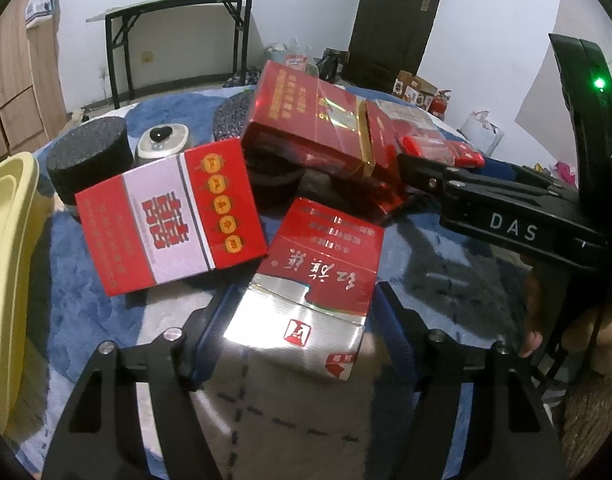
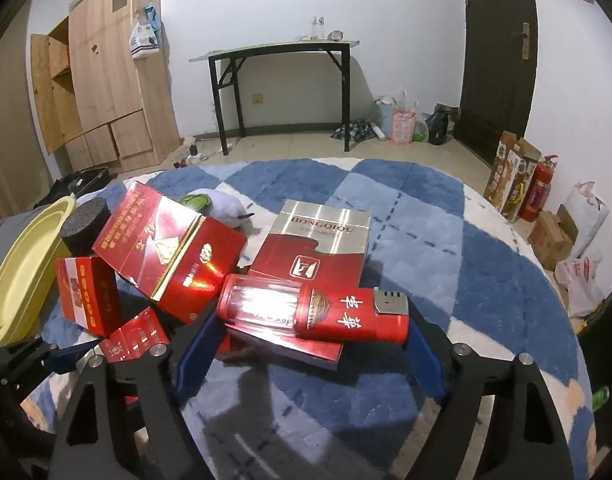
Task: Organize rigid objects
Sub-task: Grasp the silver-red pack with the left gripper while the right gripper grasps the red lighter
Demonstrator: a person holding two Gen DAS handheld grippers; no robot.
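Observation:
Several red cigarette boxes lie on a blue and white checked rug [image 2: 446,240]. My left gripper [image 1: 298,332] has its blue pads on both sides of a red and silver box [image 1: 318,280], which it grips. A red and white box [image 1: 170,216] stands tilted to its left. A large glossy red box [image 1: 314,128] lies behind. My right gripper [image 2: 310,320] is closed on a red lighter [image 2: 318,308] with clear and printed parts, above another red and silver box [image 2: 318,248]. The right gripper also shows in the left wrist view [image 1: 430,164].
A yellow basin [image 1: 6,264] sits at the left edge of the rug, also in the right wrist view [image 2: 26,280]. Black foam cylinders [image 1: 90,156] and a small grey device [image 1: 162,140] lie behind the boxes. A black table [image 2: 282,80], wardrobe and door stand beyond.

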